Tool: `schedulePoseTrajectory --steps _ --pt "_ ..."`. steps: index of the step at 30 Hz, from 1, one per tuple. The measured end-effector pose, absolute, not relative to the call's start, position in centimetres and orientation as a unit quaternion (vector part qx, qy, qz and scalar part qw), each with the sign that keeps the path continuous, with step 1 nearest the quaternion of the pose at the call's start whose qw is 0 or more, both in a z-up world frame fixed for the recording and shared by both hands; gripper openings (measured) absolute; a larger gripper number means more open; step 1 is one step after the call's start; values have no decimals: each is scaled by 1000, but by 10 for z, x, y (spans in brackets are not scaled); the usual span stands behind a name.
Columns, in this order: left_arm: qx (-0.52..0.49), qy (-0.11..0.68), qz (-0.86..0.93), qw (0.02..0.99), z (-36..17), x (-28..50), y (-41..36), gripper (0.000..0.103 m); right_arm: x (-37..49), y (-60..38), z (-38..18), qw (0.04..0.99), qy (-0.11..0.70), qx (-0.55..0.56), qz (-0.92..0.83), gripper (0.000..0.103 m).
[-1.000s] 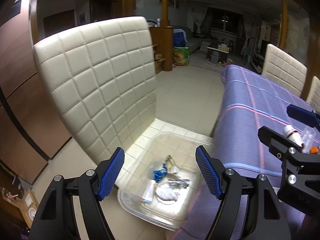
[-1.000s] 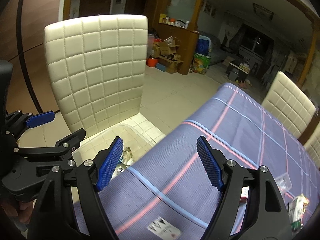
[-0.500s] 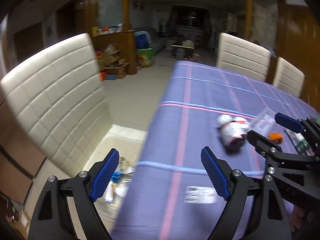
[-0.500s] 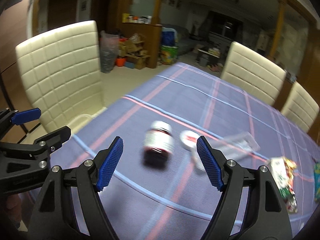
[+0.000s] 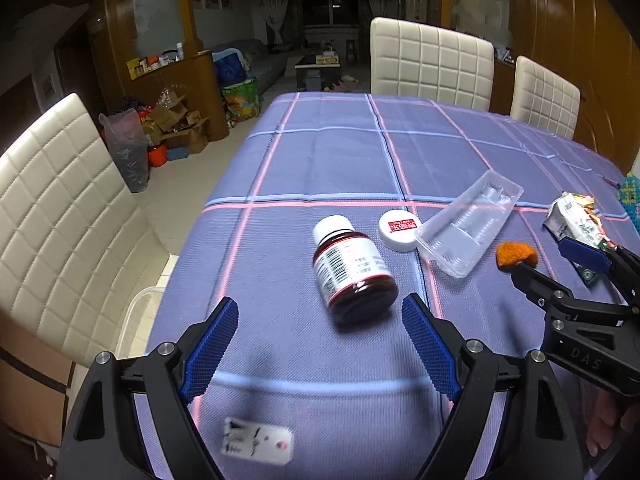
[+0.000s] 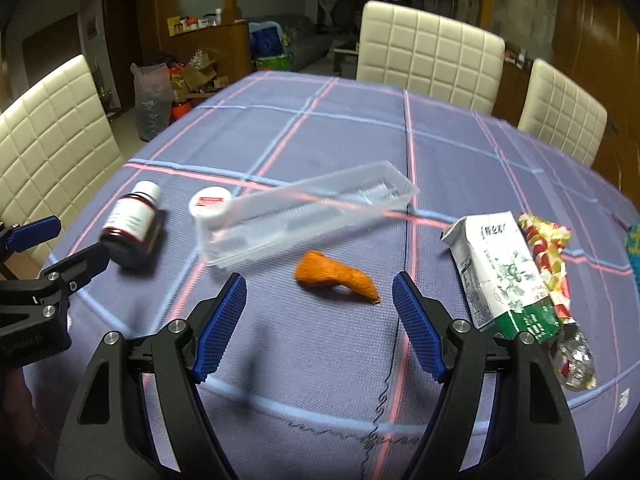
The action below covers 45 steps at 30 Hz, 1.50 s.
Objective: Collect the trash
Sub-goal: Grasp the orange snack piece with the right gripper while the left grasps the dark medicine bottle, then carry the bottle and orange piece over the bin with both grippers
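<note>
Trash lies on the purple checked tablecloth (image 5: 340, 152). A dark bottle (image 5: 352, 268) with a white cap lies on its side just beyond my open, empty left gripper (image 5: 320, 344). Beside it are a white round lid (image 5: 398, 230) and a clear plastic tray (image 5: 468, 228). A paper tag (image 5: 256, 444) lies below the left gripper. An orange scrap (image 6: 336, 278) lies just ahead of my open, empty right gripper (image 6: 320, 320). A milk carton (image 6: 504, 272) and a shiny wrapper (image 6: 556, 292) lie to its right. The bottle (image 6: 132, 228), lid (image 6: 210, 202) and tray (image 6: 304, 216) also show there.
Cream quilted chairs stand at the left (image 5: 52, 216) and far side (image 5: 432, 60) of the table. A clear bin's rim (image 5: 136, 316) shows on the floor by the table's left edge. Boxes and bags (image 5: 168, 128) clutter the floor beyond.
Both grippers have swung from the floor bin and the left chair round to the tabletop. The bottle and orange scrap now lie just ahead of the open jaws.
</note>
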<state>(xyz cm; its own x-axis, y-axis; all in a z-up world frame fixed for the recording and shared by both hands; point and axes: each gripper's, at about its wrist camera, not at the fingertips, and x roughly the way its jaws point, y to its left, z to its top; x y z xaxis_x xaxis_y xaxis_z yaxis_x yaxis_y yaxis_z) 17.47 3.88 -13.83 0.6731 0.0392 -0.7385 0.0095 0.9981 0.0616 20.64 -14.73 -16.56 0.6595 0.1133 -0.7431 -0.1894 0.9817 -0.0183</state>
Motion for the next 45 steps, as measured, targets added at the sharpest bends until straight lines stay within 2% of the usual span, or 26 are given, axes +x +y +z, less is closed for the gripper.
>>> schedulePoseTrajectory --steps 4,10,13,15,16,17,18,21,32,45 --pt "36 412 6 910 -145 187 32 82 220 -148 -176 904 417 -45 81 71" --pt "50 417 4 908 -153 201 26 82 231 -151 -190 896 437 -31 78 60" --pt "44 422 3 905 -157 205 28 82 231 -151 -189 897 434 -34 80 51" --pt "41 424 2 905 -160 207 28 82 231 -150 -188 897 432 -36 83 40" --pt "41 424 2 905 -160 207 28 81 231 -149 -188 898 431 -38 82 38" --pt "41 424 0 905 -161 206 28 77 231 -148 -188 898 431 -38 81 37" --pt "40 425 -3 904 -161 205 28 68 231 -148 -188 898 430 -37 82 36" --pt "34 434 -10 900 -163 205 29 46 231 -147 -187 899 429 -42 82 33" --pt "25 420 -10 907 -152 183 39 45 212 -141 -181 898 429 -42 88 33" --pt "10 390 5 921 -132 146 74 44 181 -90 -163 901 409 -76 126 33"
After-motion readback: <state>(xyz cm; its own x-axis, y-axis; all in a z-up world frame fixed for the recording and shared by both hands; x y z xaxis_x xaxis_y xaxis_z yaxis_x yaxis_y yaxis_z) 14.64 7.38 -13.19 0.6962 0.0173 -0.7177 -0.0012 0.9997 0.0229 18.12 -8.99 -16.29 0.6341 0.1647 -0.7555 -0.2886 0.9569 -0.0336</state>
